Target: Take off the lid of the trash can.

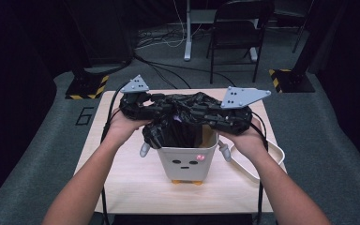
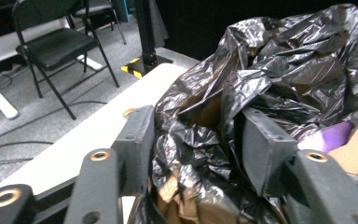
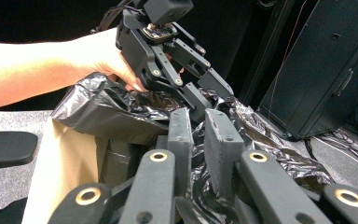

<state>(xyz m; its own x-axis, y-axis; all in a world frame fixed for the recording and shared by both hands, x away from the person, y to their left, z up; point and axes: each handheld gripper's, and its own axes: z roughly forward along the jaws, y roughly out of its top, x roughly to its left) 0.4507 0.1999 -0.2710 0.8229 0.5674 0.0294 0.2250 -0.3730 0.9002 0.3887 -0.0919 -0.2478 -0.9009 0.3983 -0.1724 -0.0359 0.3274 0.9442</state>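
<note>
Fitting black bag [image 1: 183,115] into white bin [image 1: 186,161] on table [image 1: 122,178]

Progress, as a judgement: about midway. Bag body already down inside bin, dark liner visible below the rim at centre. Mouth not yet folded over the rim: film bunched in a crumpled heap above the opening, front rim of bin bare, a fold of bag hanging outside on the left side. Left to do: spread the mouth, pull it over all four edges, tuck the slack

White tray [image 1: 262,164] touching bin on its right side, partly under the right hand, not in play

Left gripper [image 2: 209,144]: jaws spread fairly wide, loose crumpled film lying between them, pads not pressing on it. Looks like a released hold or a regrip, bag resting against the left finger [image 2: 137,135] only. Also seen from the right gripper view, jaws parted above the bag, hand behind it

Right gripper [image 3: 198,140]: jaws nearly together, narrow gap, a thin fold of bag pinched between the pads. Holding the far-right part of the mouth over the bin

Next move, as a guess: left to bite a new edge of film, then both to pull outward over the rim
</note>
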